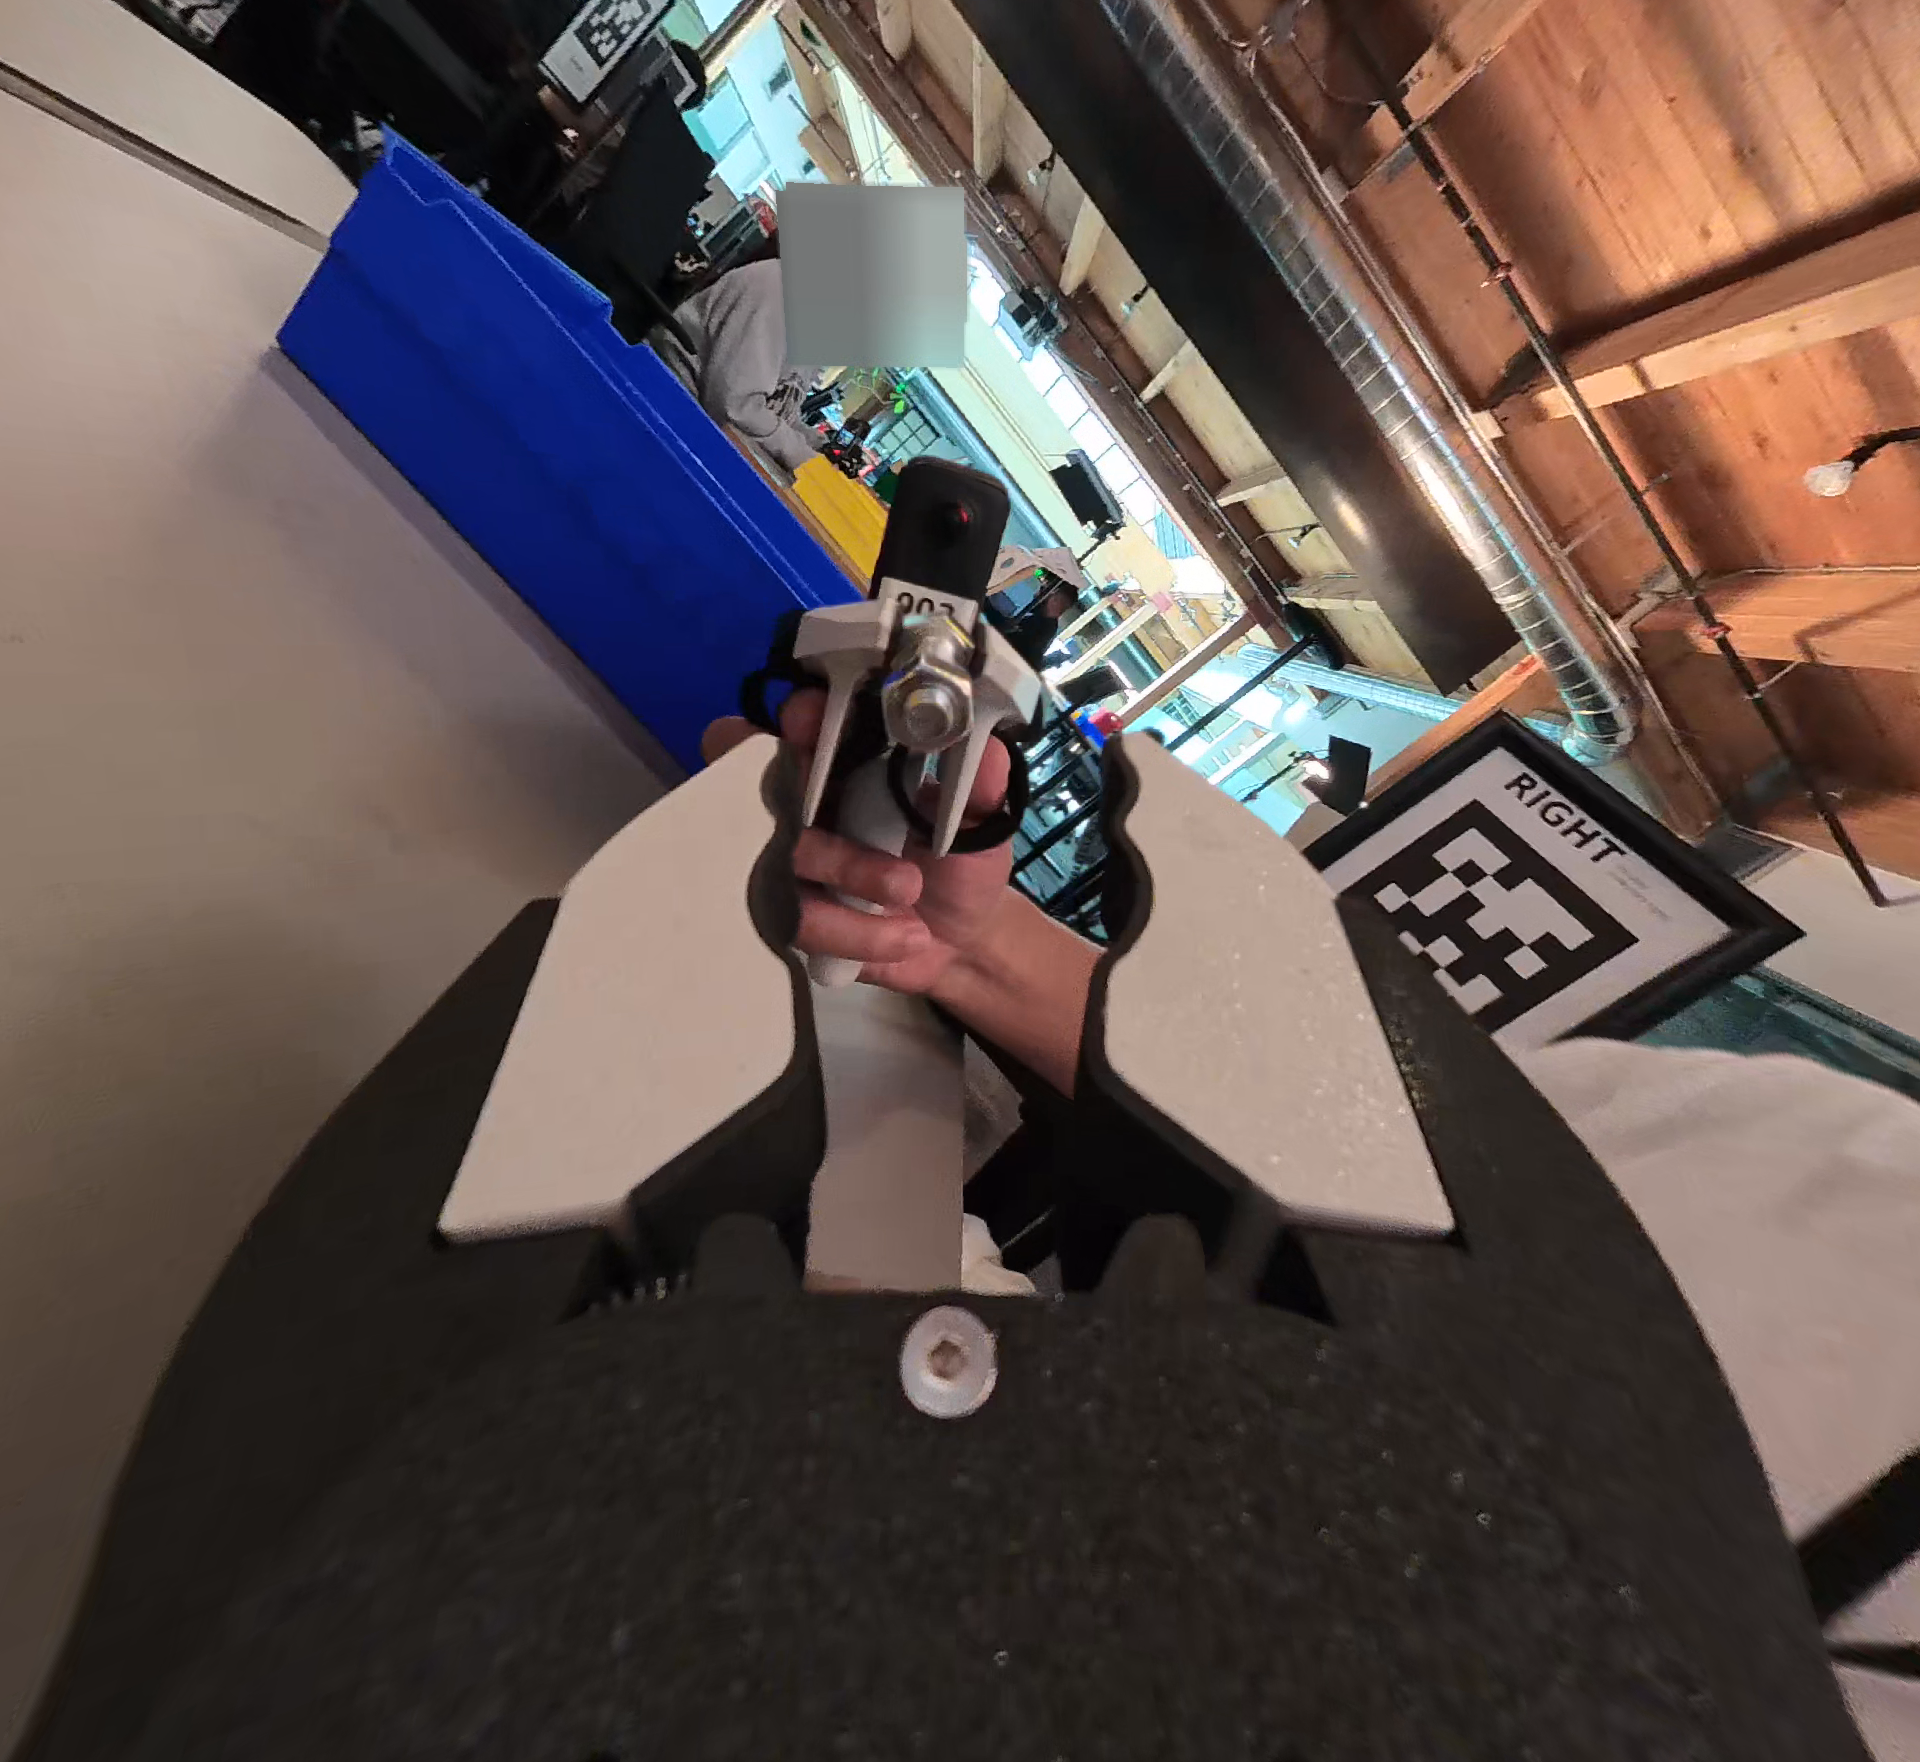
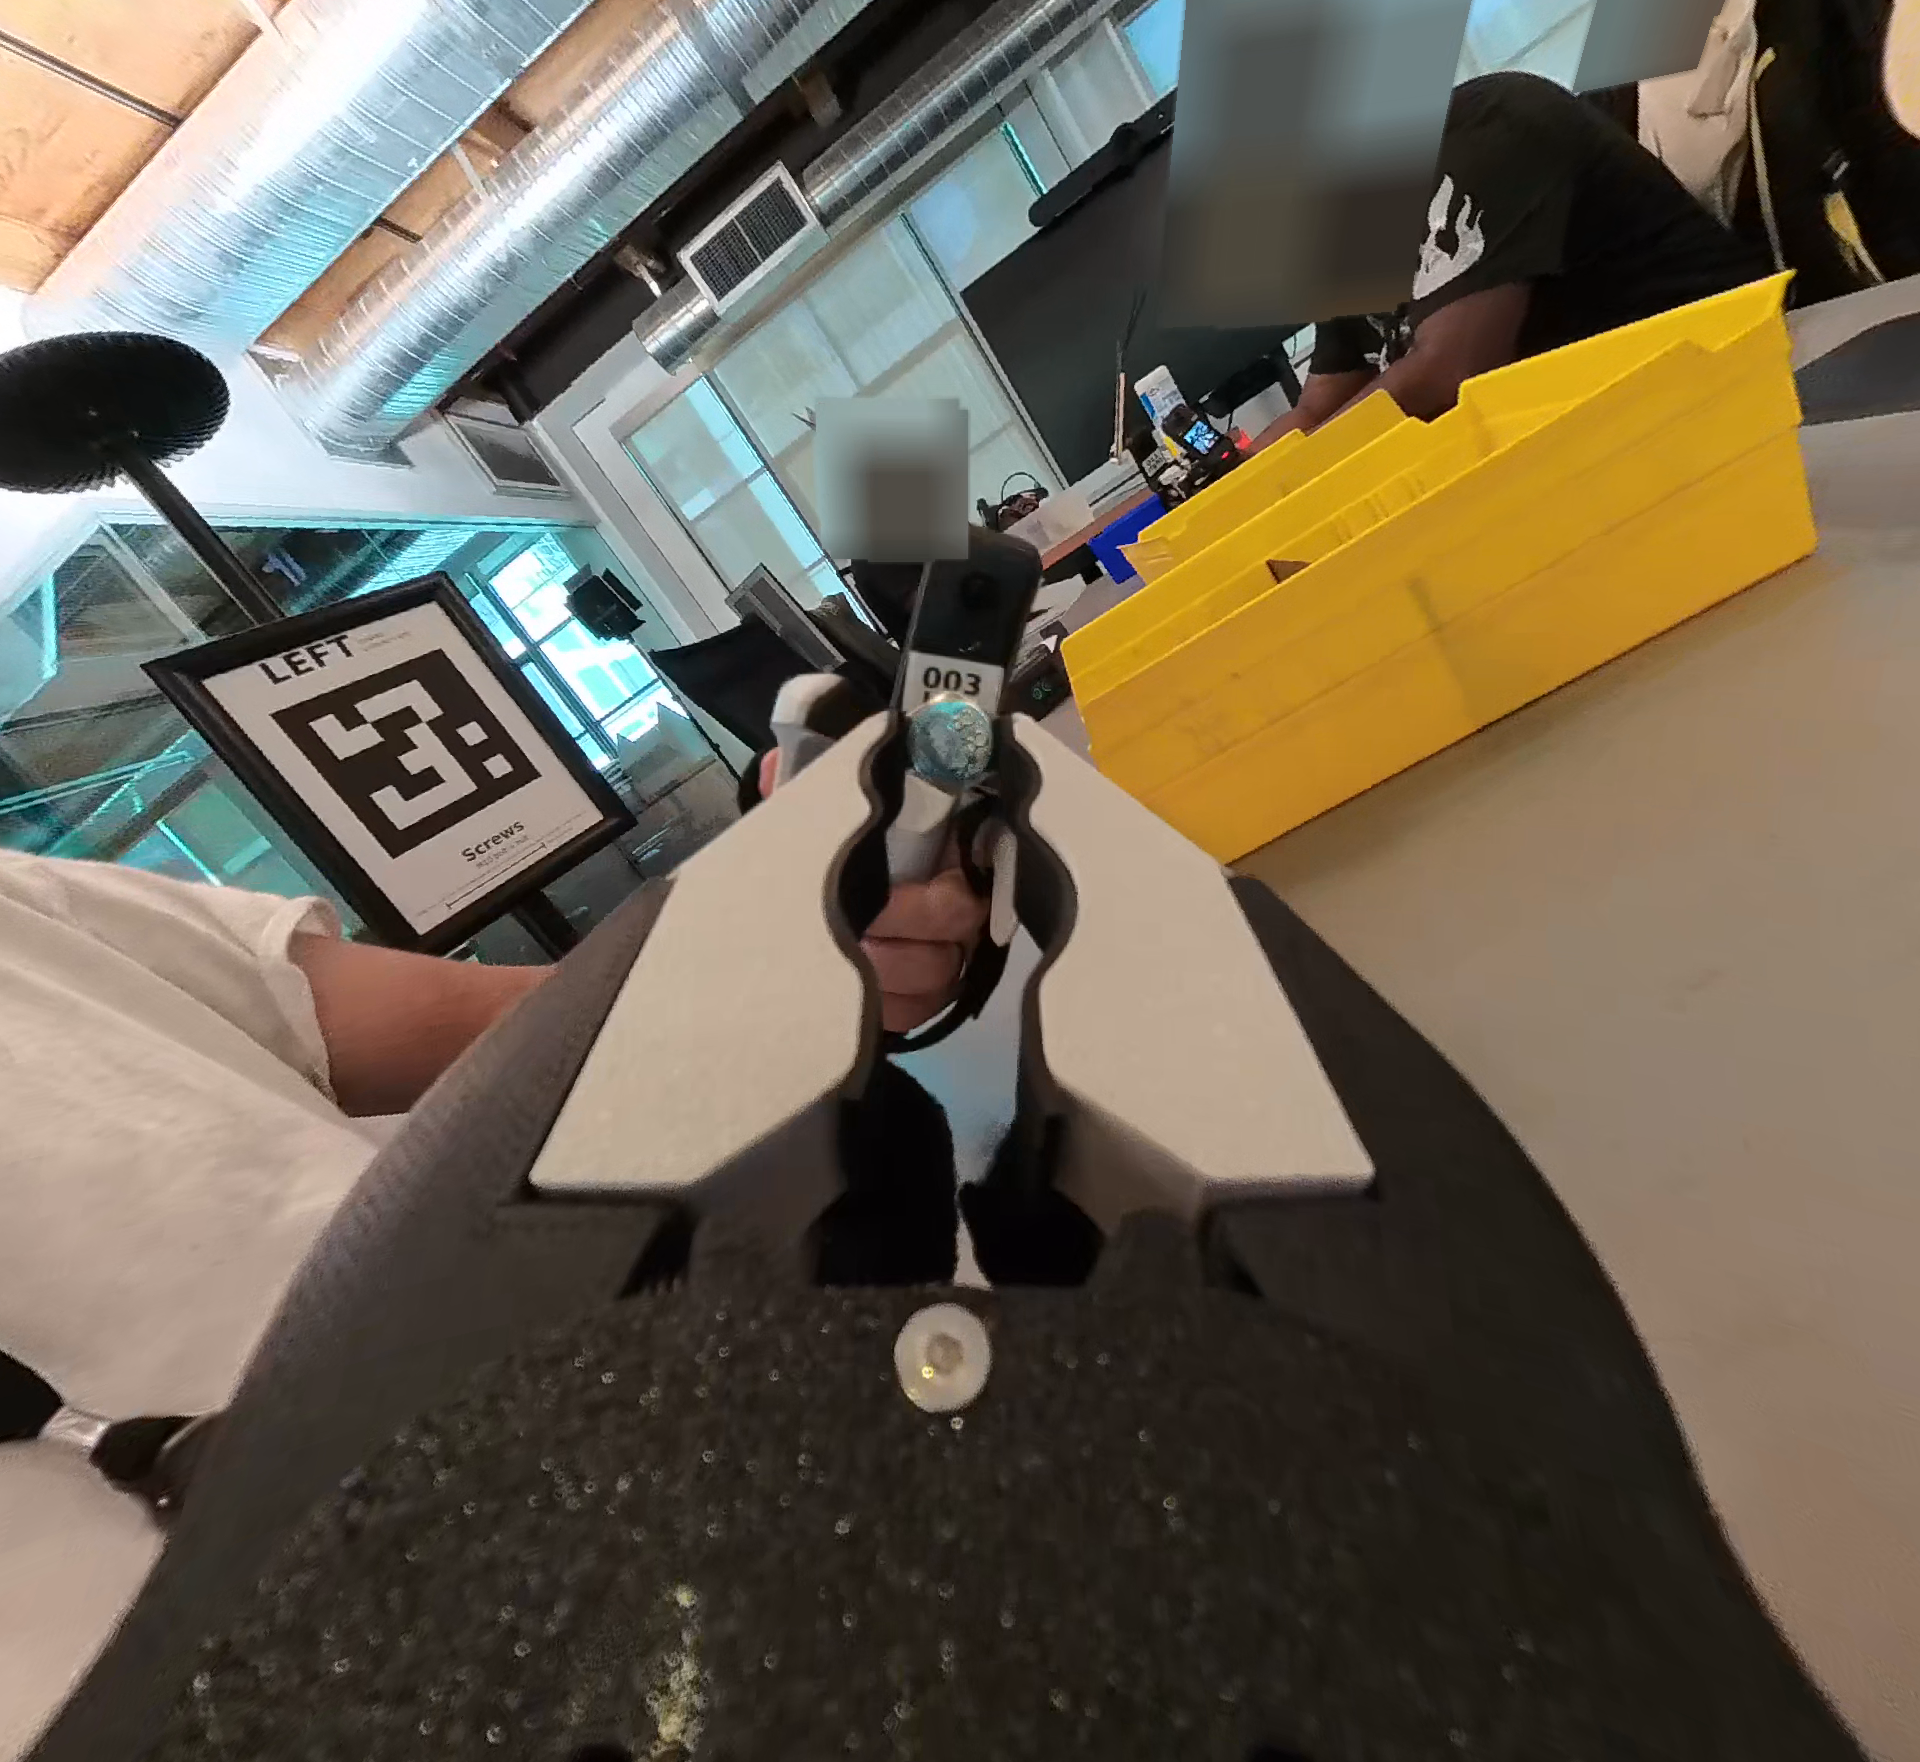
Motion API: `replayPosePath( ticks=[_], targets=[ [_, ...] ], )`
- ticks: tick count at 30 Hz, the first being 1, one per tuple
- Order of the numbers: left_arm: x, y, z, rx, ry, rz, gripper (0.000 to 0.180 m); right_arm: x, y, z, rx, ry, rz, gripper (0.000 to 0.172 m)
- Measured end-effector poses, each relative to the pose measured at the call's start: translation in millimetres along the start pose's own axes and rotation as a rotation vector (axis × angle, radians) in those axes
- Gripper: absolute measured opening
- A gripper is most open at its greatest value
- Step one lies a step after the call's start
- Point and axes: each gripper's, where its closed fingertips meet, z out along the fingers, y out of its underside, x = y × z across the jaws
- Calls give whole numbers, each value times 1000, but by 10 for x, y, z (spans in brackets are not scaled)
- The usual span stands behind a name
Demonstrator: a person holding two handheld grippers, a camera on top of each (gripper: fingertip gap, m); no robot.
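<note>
While the two units face each other above the counter (image 2: 1558, 985), we see the right hand-held gripper (image 2: 948, 744) clamped on a steel bolt (image 2: 948, 742) with a hex nut (image 1: 928, 706) threaded on its end. Our left hand-held gripper (image 1: 940, 782) stands wide open, the nut just beyond at 12 o'clock. Yellow bins (image 2: 1455, 632) sit at 2 o'clock in the right wrist view.

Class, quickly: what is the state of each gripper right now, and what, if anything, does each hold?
Left gripper: open, holding nothing.
Right gripper: closed on a metal bolt with a nut on it.
</note>
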Motion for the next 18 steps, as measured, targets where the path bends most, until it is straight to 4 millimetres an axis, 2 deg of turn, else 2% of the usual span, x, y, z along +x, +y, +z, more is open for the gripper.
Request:
replayPosePath(
  ticks=[6,7,8,9,12,15,18],
  targets=[
    [-9,61,116,-38,-10,17,57,-67,53,15,-16,-6,-9,17],
    [-2,69,127,-42,-10,30,53,-67,66,19,-21,-7,-2,17],
    [-10,69,131,-42,-22,54,41,-65,74,23,-24,-8,5,17],
    [-15,82,138,-56,-30,84,20,-60,69,23,-21,-6,8,17],
    [-57,136,144,-111,-58,172,16,-6,81,14,-29,7,41,17],
    [-138,151,120,-154,-156,428,17,59,135,13,-51,17,108,16],
    [-232,181,89,-238,-303,908,17,106,196,5,-61,7,200,16]
  ],
)
